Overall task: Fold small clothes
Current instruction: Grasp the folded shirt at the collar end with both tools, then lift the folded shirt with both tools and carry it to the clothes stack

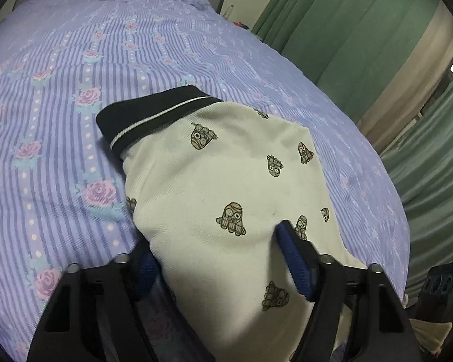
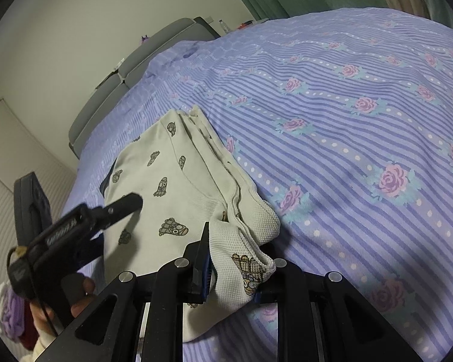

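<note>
Cream waffle-knit shirt with a navy collar and small printed figures lies partly folded on the purple striped rose-print bedspread. Left gripper straddles its hem, jaws apart; right gripper pinches the stacked folded edge. More folds probably remain.

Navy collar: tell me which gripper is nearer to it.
Left. The left gripper straddles the shirt body a short way below the navy collar. The right gripper pinches the folded edge at the shirt's opposite side.
</note>
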### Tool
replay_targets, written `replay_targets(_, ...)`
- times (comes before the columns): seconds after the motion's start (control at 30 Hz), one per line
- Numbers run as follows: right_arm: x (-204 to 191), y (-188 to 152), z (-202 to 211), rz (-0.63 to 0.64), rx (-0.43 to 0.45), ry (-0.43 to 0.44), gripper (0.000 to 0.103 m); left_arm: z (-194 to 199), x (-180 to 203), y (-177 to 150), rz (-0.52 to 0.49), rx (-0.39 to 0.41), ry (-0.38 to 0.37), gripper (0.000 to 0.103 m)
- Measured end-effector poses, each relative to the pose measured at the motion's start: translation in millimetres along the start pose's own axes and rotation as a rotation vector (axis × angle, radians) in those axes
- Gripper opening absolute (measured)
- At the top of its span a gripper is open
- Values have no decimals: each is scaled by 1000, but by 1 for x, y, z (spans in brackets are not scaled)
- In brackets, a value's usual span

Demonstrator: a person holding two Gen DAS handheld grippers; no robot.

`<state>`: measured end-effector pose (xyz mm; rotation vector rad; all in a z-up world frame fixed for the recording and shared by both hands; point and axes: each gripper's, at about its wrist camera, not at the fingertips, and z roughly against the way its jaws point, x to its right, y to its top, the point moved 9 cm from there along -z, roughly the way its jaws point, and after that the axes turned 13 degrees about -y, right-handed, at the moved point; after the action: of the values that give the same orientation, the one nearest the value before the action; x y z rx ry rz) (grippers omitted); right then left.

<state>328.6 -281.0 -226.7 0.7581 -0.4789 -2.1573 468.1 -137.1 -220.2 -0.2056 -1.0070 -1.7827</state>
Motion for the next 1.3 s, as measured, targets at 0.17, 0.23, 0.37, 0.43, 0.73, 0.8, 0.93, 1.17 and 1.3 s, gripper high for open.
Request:
replay_targets(0.17, -2, 1, 4, 6, 1, 3, 18, 16, 11, 7, -84, 10, 54, 28)
replay_targets(0.23, -5, 2, 9, 16, 8, 5, 17, 28, 23, 11, -145, 25, 71, 24)
replay_targets(0.37, -14, 5, 25, 41, 32, 19, 16, 48, 46, 15, -249, 40, 105, 20)
replay_targets(0.43, -22, 5, 35, 62, 44, 30, 16, 56, 56, 16, -300, 38, 127, 19)
replay_targets(0.73, -59, 0, 98, 147, 97, 105, 16, 132, 97, 8, -434, 92, 233, 19)
replay_targets(0.8, -71, -3, 115, 169, 111, 132, 16, 158, 100, 4, -435, 116, 265, 19)
replay_targets(0.93, -98, -11, 148, 214, 137, 192, 16, 213, 103, -2, -436, 166, 322, 19)
replay_targets(1.17, -162, -36, 202, 323, 167, 297, 16, 305, 95, -18, -426, 240, 397, 19)
replay_targets(1.3, -204, -53, 230, 389, 194, 358, 16, 358, 84, -27, -432, 286, 448, 19)
